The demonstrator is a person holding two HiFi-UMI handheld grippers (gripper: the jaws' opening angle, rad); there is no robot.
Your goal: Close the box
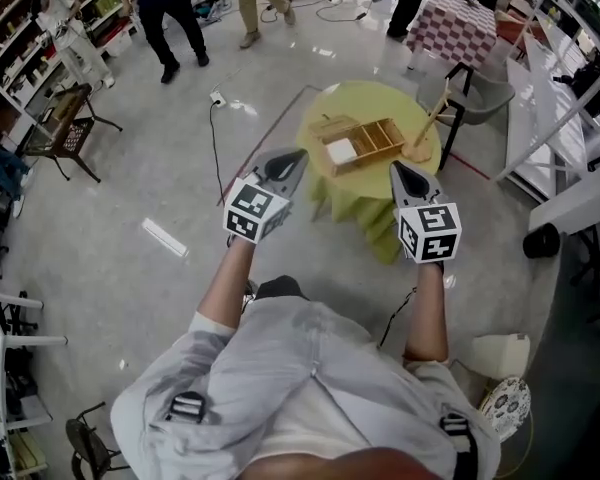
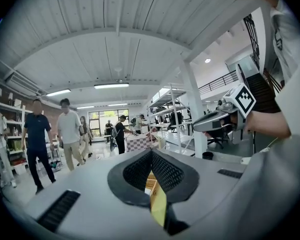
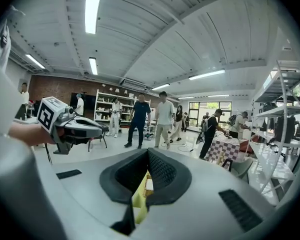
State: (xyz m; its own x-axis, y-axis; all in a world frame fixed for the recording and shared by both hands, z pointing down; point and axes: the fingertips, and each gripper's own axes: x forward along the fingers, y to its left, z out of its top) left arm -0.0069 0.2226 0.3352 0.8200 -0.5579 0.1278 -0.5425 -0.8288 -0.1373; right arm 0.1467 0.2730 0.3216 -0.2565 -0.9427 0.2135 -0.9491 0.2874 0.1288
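An open wooden box [image 1: 358, 140] with compartments and a white item [image 1: 340, 151] inside lies on a round table with a yellow-green cloth [image 1: 380, 98]. Both grippers hang in the air on the near side of the table, apart from the box. My left gripper [image 1: 300, 154] points at the table's near left edge, jaws shut and empty. My right gripper [image 1: 397, 166], also shut and empty, is near the table's front right. In the left gripper view the left gripper [image 2: 151, 154] shows box and cloth through the slit under its pads. The right gripper [image 3: 148, 151] shows the same.
A slanted wooden piece [image 1: 427, 126] stands at the table's right side. A grey chair [image 1: 482, 93] is behind the table, with a checkered table [image 1: 450, 28] beyond. A cable and socket [image 1: 217, 98] lie on the floor to the left. People walk at the back. Shelves line both sides.
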